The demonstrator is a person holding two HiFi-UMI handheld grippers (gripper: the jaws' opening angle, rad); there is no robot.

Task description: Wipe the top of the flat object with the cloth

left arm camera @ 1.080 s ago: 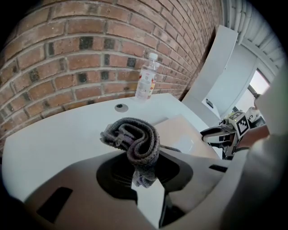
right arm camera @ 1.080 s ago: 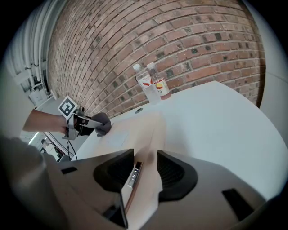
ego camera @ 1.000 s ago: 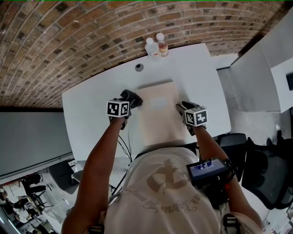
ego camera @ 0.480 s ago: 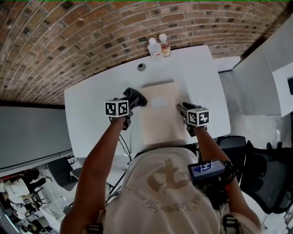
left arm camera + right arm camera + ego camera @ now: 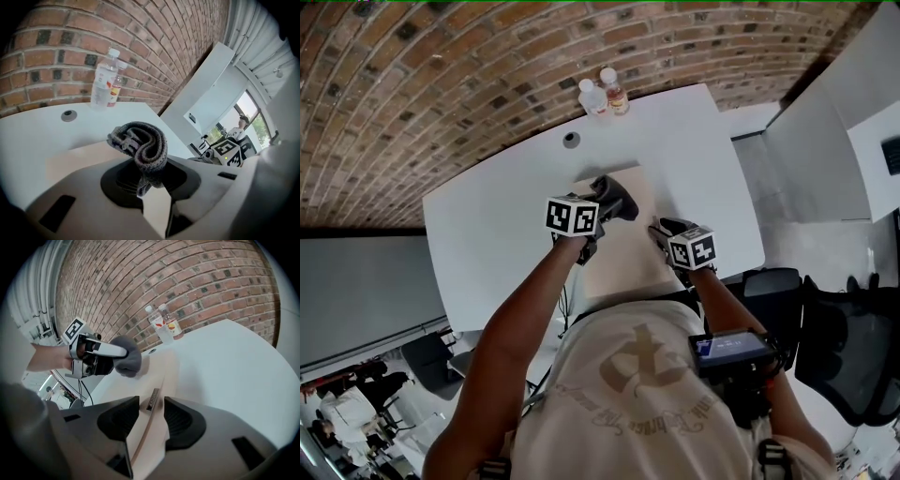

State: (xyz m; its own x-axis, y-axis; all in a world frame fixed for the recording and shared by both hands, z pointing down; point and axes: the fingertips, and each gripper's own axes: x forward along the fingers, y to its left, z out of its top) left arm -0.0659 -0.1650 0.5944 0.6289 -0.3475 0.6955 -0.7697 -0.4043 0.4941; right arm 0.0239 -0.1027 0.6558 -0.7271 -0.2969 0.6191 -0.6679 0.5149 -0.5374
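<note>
White table (image 5: 487, 246) is carrying the board (image 5: 626, 251), probably stiff and slide-prone, lying flat toward the near edge, its right edge being clamped by the right gripper (image 5: 151, 411), while the left gripper (image 5: 149, 182) is pinching the soft, bunched cloth (image 5: 143, 143) over the board's far left corner.

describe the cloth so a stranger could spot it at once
On the white table by the brick wall lies a tan board. Over its far end, the jaws of the left gripper pinch the cloth. It is the only dark grey, knitted, bunched thing there.
</note>
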